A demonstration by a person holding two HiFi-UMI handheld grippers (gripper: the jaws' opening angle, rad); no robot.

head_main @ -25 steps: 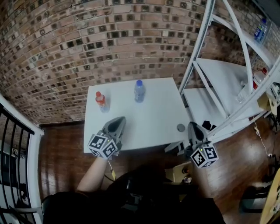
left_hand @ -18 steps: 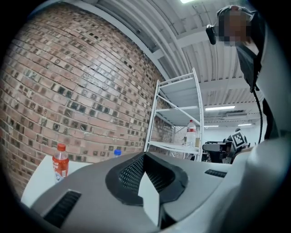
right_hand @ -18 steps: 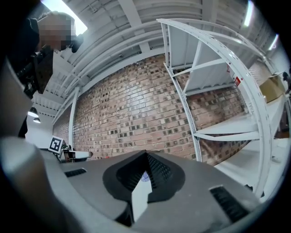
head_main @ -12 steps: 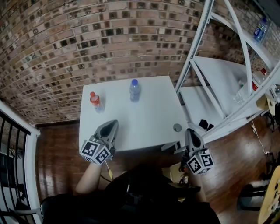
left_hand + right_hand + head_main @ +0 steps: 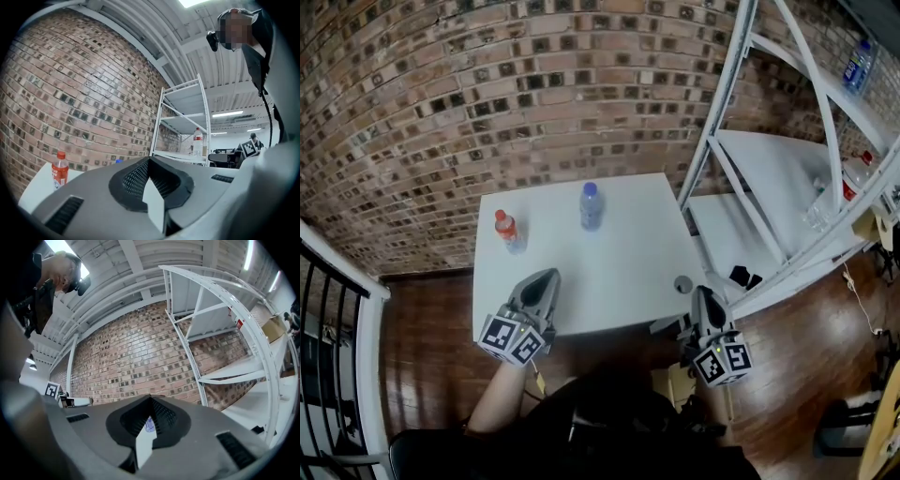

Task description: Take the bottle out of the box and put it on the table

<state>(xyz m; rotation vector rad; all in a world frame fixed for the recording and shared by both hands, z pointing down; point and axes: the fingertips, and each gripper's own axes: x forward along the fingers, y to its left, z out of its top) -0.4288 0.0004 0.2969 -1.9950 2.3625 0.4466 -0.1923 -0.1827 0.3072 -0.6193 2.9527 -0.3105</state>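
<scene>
Two bottles stand on the white table (image 5: 619, 262): a red-capped one with orange drink (image 5: 510, 231) at the back left and a clear blue-capped one (image 5: 591, 206) at the back middle. My left gripper (image 5: 546, 277) hovers over the table's near edge, shut and empty, pointing towards the brick wall. In the left gripper view the red-capped bottle (image 5: 59, 169) shows far left of the jaws. My right gripper (image 5: 701, 294) hangs off the table's near right corner, shut and empty. A tan box (image 5: 673, 380) shows partly, low between my body and the right gripper.
A small grey round thing (image 5: 682, 283) lies at the table's right front corner. White metal shelving (image 5: 787, 187) stands right of the table, with bottles (image 5: 857, 66) on its shelves. A brick wall (image 5: 534, 94) backs the table. A black railing (image 5: 337, 309) runs at the left.
The head view has shifted a little. Both grippers keep about the same places by the table's near edge, and both stay shut.
</scene>
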